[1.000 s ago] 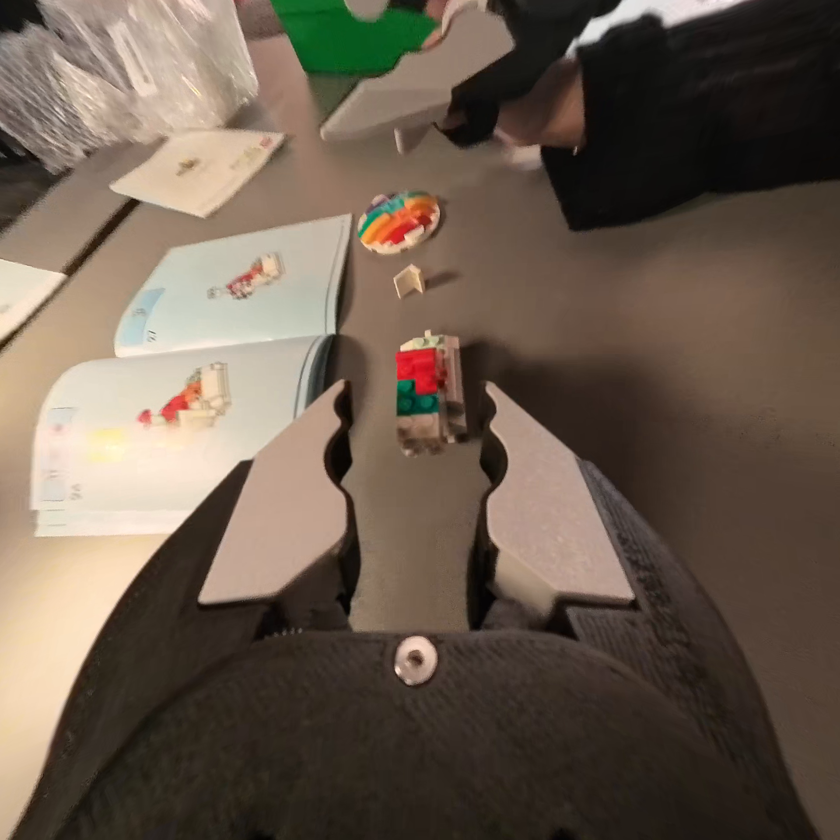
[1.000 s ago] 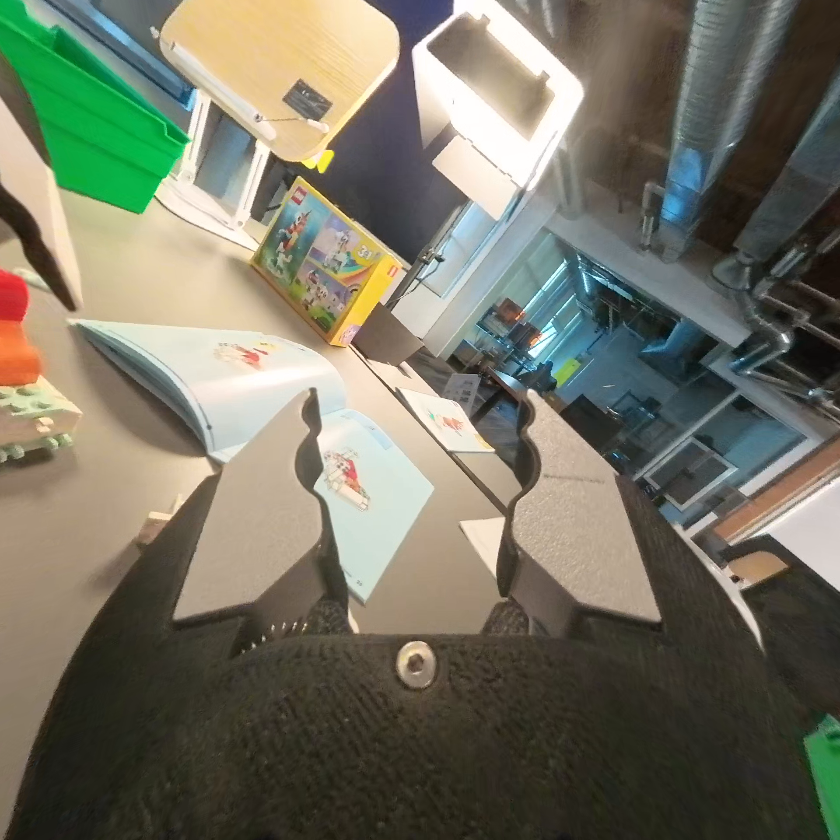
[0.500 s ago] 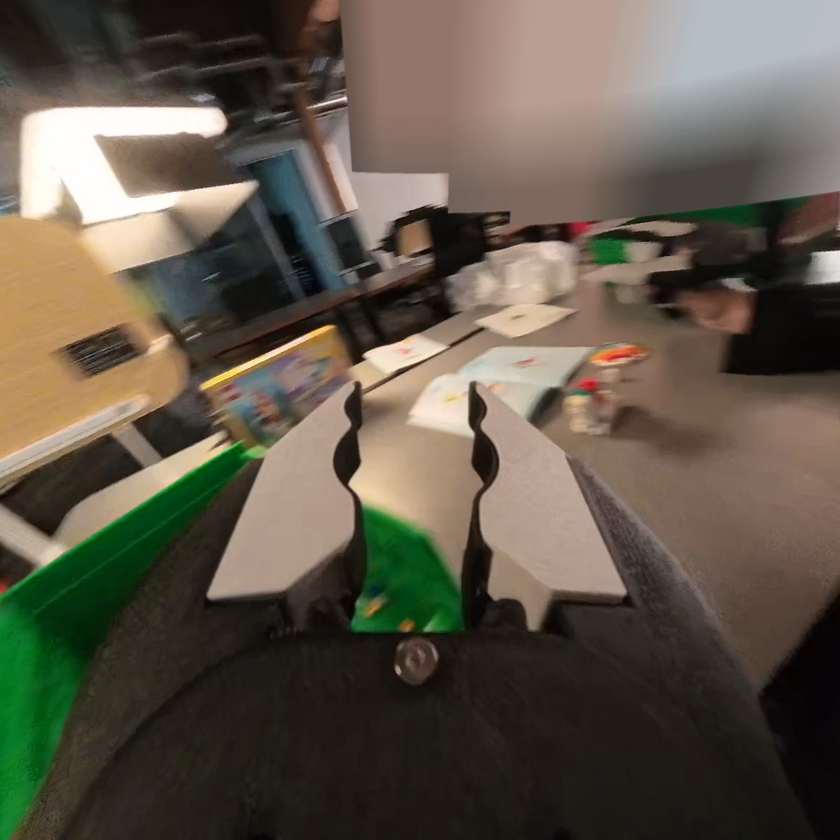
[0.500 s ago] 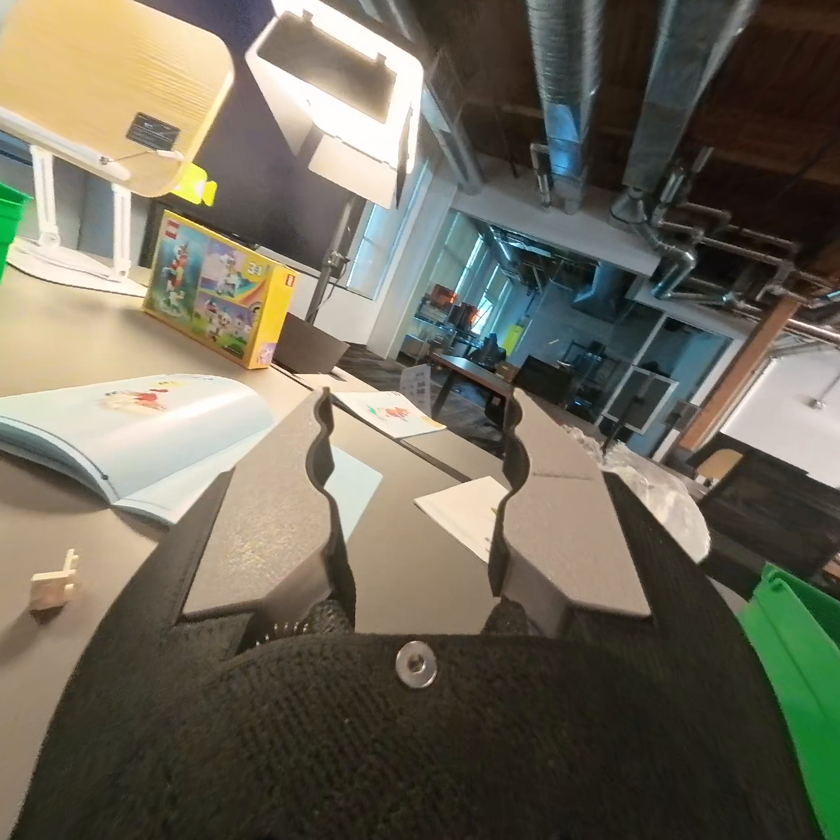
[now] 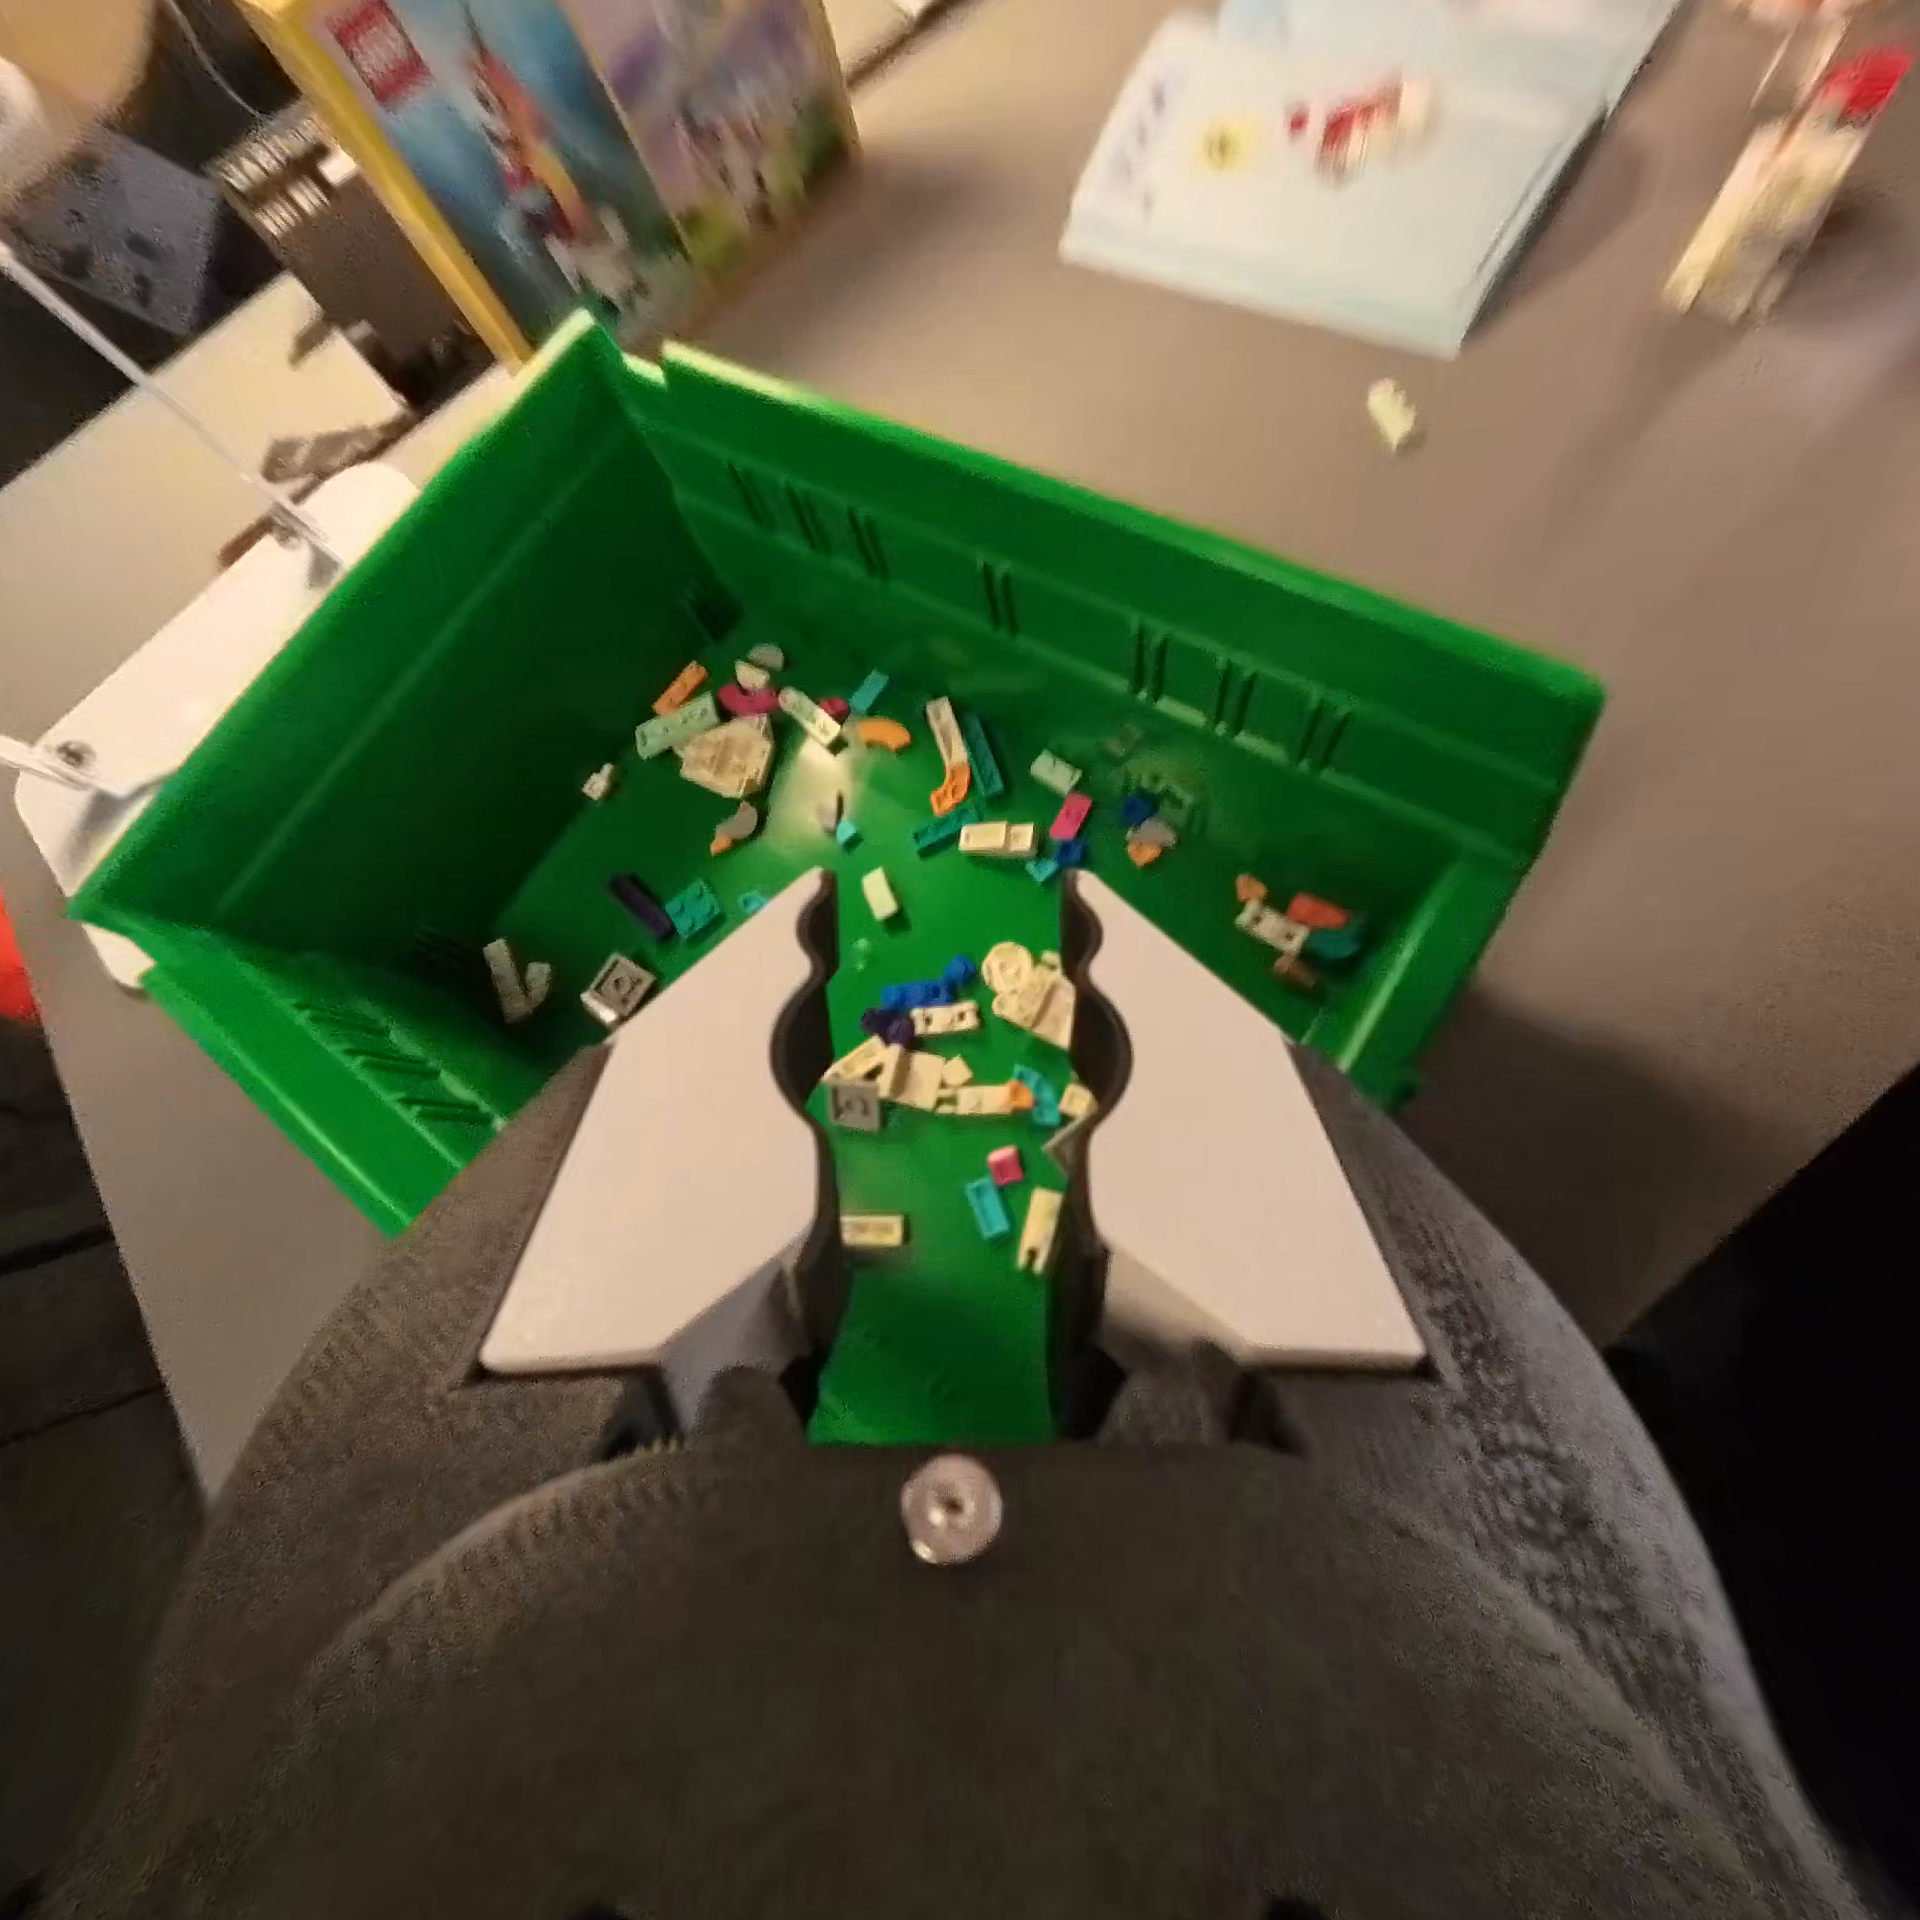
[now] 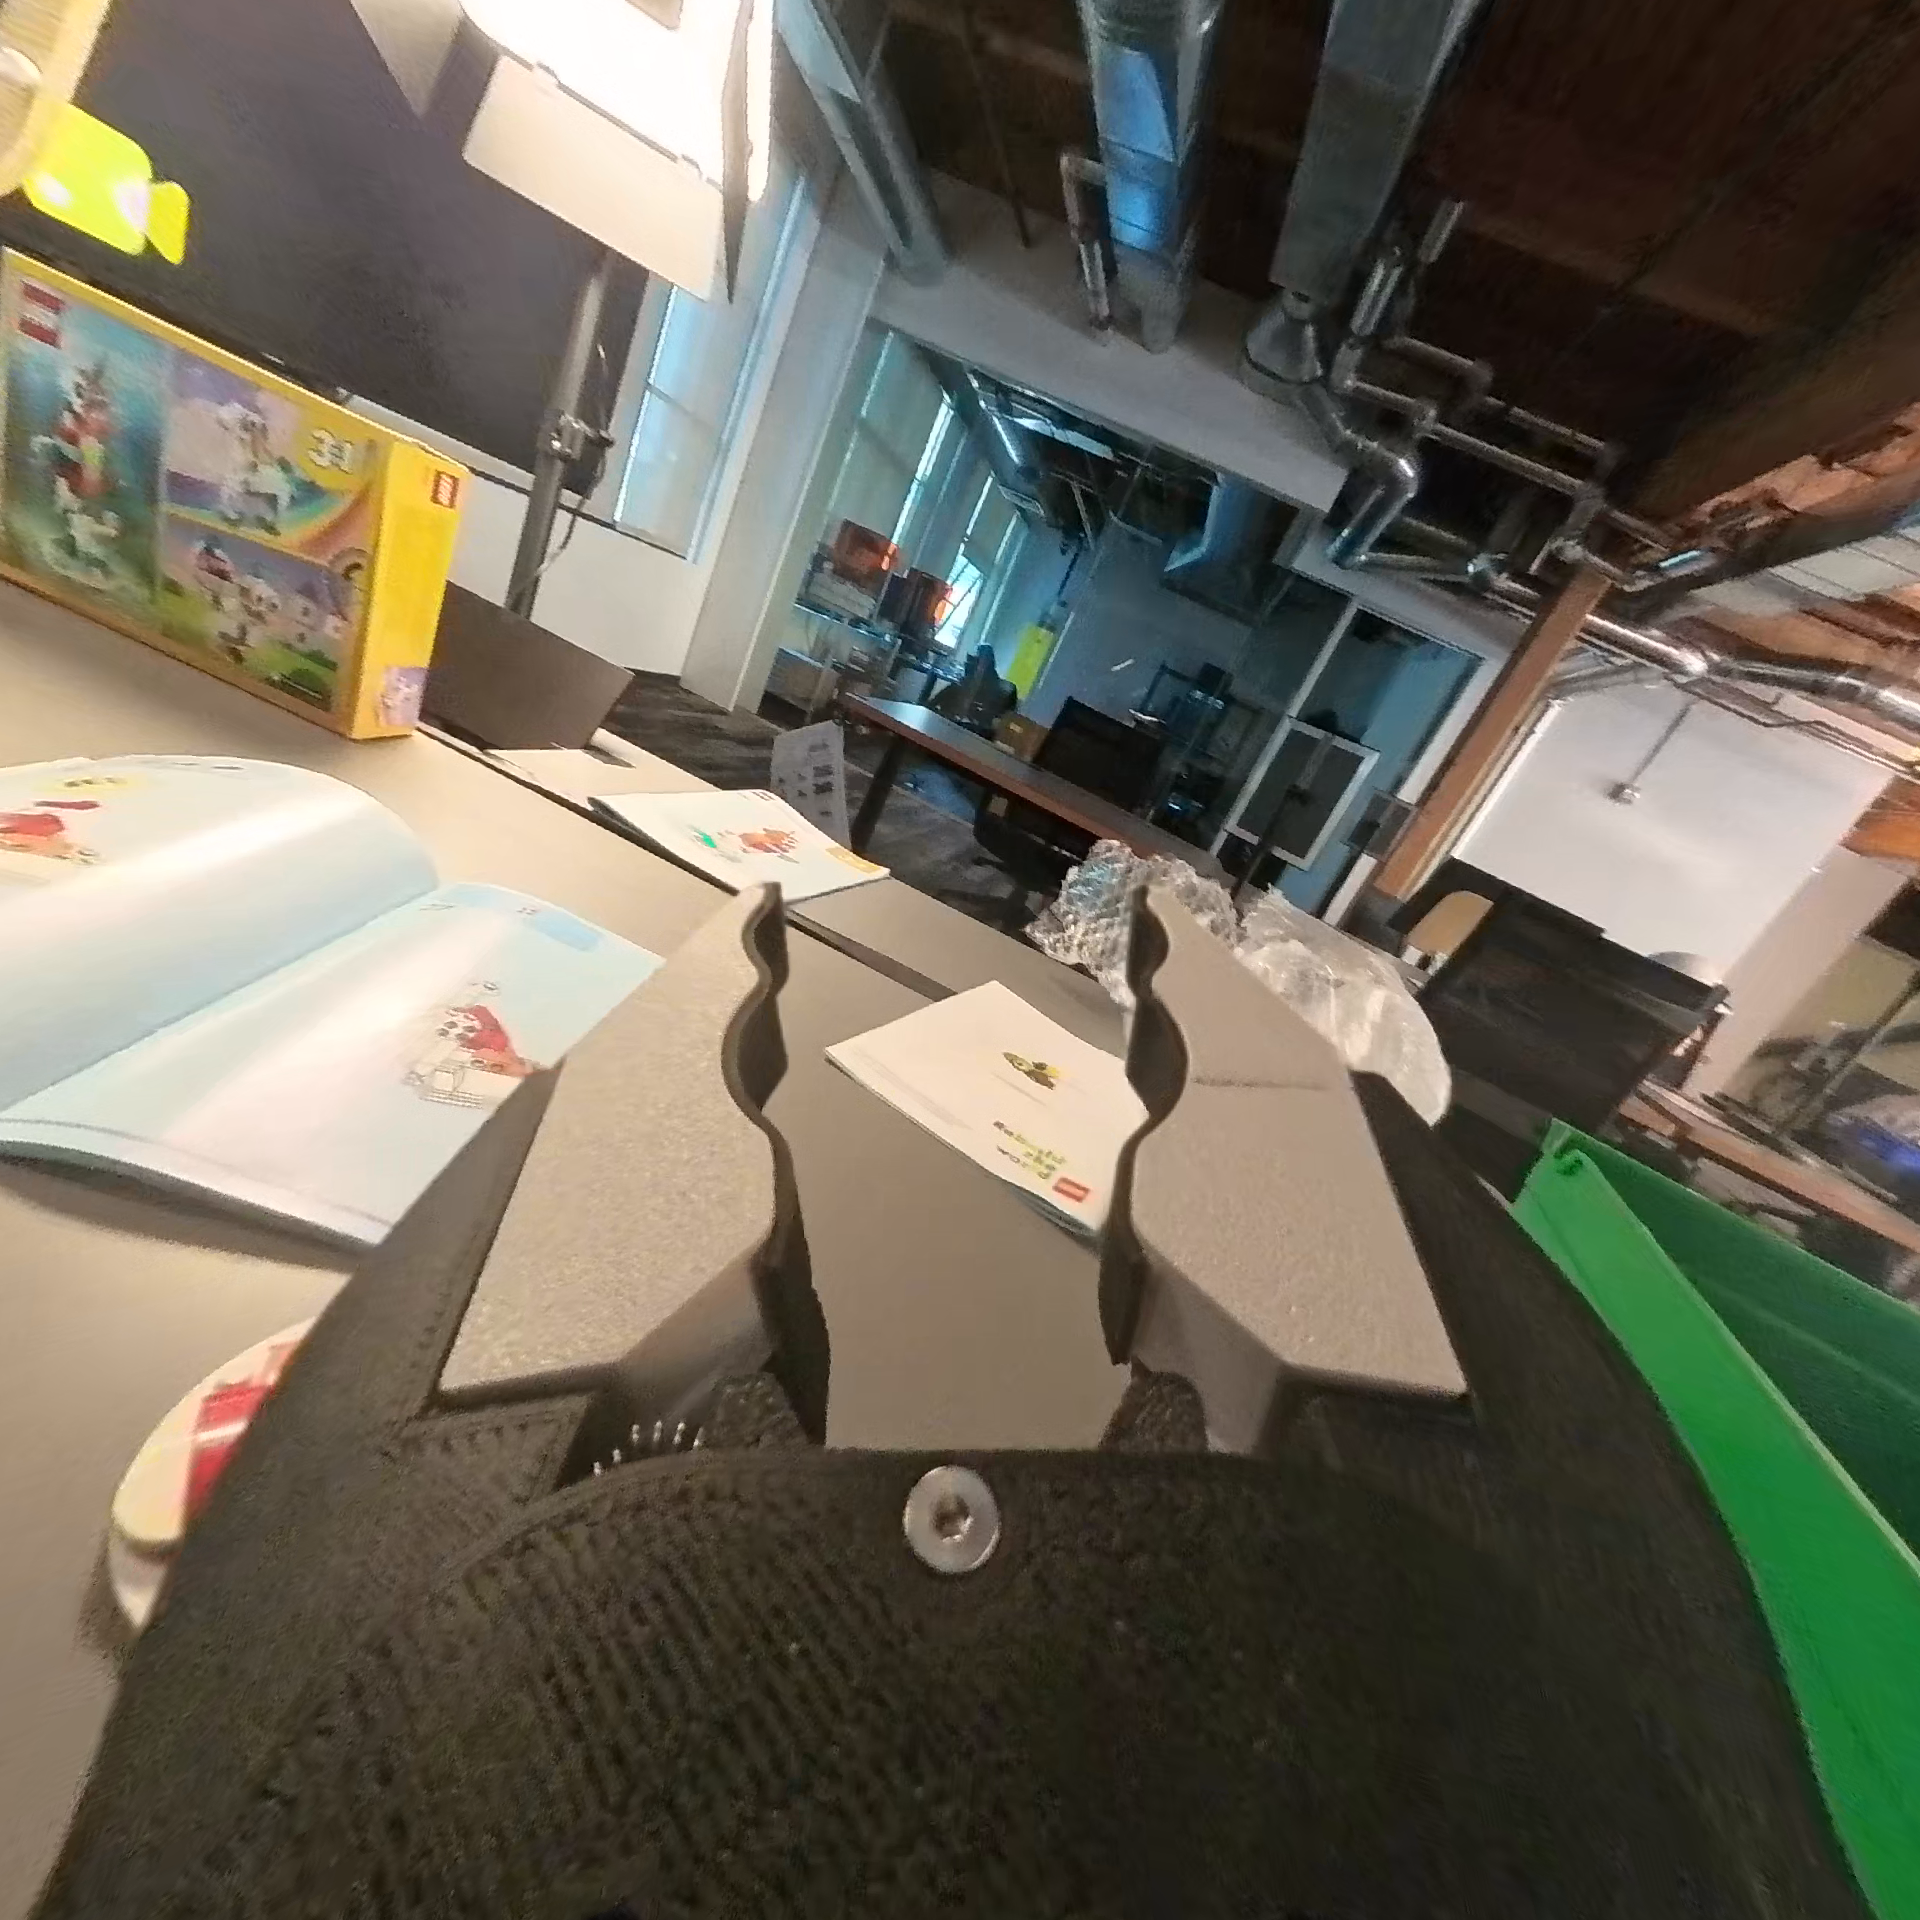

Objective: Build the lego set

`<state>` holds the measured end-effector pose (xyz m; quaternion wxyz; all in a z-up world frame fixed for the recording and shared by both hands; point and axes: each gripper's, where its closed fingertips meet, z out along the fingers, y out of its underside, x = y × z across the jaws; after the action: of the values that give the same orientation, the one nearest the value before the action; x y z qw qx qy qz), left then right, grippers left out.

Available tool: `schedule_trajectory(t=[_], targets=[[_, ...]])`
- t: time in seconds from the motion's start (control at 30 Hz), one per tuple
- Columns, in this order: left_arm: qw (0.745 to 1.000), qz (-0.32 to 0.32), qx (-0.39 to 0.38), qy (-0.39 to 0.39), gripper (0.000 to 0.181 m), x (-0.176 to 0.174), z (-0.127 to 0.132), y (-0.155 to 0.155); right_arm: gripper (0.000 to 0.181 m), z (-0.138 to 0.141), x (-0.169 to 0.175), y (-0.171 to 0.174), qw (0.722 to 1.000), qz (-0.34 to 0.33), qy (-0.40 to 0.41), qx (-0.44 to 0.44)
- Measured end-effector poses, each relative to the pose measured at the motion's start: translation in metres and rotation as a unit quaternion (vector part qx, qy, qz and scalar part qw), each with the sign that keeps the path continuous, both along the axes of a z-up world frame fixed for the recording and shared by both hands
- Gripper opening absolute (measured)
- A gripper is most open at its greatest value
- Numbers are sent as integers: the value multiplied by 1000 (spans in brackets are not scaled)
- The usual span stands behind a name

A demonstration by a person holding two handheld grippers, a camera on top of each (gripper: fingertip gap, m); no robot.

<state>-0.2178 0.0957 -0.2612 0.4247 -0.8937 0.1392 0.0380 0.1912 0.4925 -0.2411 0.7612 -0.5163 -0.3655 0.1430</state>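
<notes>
The left gripper (image 5: 948, 883) hangs over the green bin (image 5: 1049, 540), jaws apart and empty — loose lego pieces (image 5: 935, 1049) scattered on its floor, walls all around. The right gripper (image 6: 956, 904), jaws spread and empty, points across bare table (image 6: 935, 1247); a printed yellow box (image 6: 208, 520) stands near the far edge.

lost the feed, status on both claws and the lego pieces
Left claw open, empty, above green bin of loose lego pieces. Right claw open, empty, over table. Nothing between left claw and pieces.

Loose bricks (image 5: 940, 1023) in the bin (image 5: 436, 727) on the table (image 5: 1195, 416) — box (image 5: 582, 135) behind it, open booklet (image 5: 1351, 177) beyond-right.
</notes>
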Motion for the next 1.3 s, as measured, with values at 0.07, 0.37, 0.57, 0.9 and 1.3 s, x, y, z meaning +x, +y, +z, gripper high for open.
schedule_trajectory(t=[0.07, 0.37, 0.57, 0.9, 1.3], targets=[[998, -29, -48, 28, 41, 0, -11, 3, 64, -2, 1, 3, 1000, -9, -4, -2], [971, -156, -180, 32, 40, 30, -53, 12, 61, -7, -1, 8, 999, -28, -22, -7], [976, -92, -192, 36, 41, 3, -53, 22, 59, -9, -3, 8, 999, -29, -31, -6], [985, 57, -154, 55, 38, -58, -21, 32, 59, -9, -4, 8, 999, -26, -28, -10], [974, 117, -149, 121, 46, -100, -7, 47, 58, -8, -4, 7, 1000, -18, -18, -15]])
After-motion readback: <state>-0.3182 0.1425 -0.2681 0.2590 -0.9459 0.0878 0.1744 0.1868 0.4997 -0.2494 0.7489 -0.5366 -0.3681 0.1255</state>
